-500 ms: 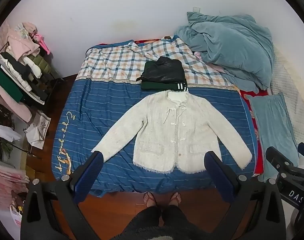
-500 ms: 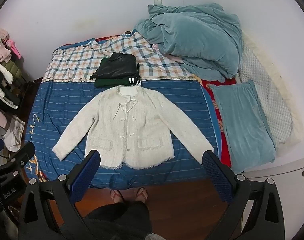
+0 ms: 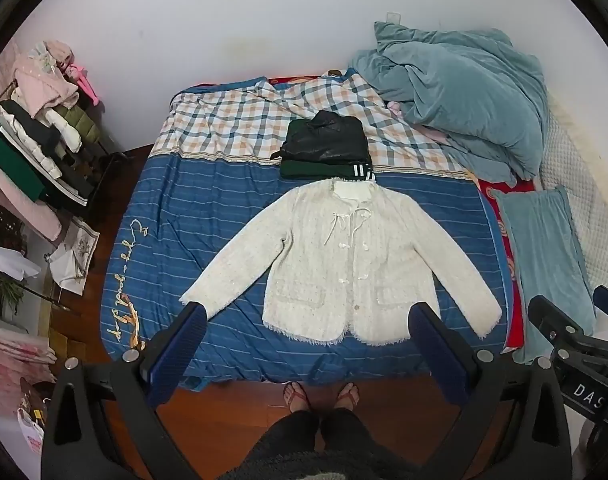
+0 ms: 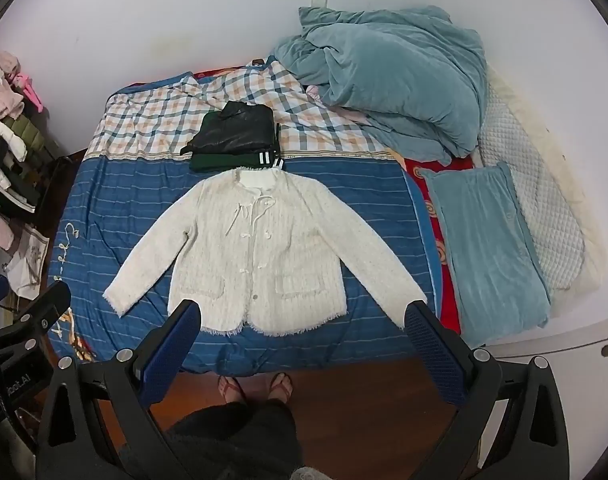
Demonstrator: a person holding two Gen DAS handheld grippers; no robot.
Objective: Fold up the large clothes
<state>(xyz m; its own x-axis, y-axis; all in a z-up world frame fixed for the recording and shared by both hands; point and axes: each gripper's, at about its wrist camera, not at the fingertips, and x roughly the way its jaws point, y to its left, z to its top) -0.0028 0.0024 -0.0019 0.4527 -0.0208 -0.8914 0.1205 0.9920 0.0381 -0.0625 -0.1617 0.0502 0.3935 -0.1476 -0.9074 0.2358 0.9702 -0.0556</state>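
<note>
Cream jacket lies spread flat on the blue striped bedspread, sleeves out, beyond my left gripper, whose fingers stand wide apart above it, holding nothing. From my right gripper, equally wide open and empty, the jacket lies ahead and below, its collar just beside the folded dark clothes.

We see a cream-white jacket on a blue sheet with thin pale stripes, which meets a checked cloth of white, orange and grey-blue. We note a black garment on a dark green one with white stripes. We also mark a teal blanket, a teal pillow and blue finger pads.
</note>
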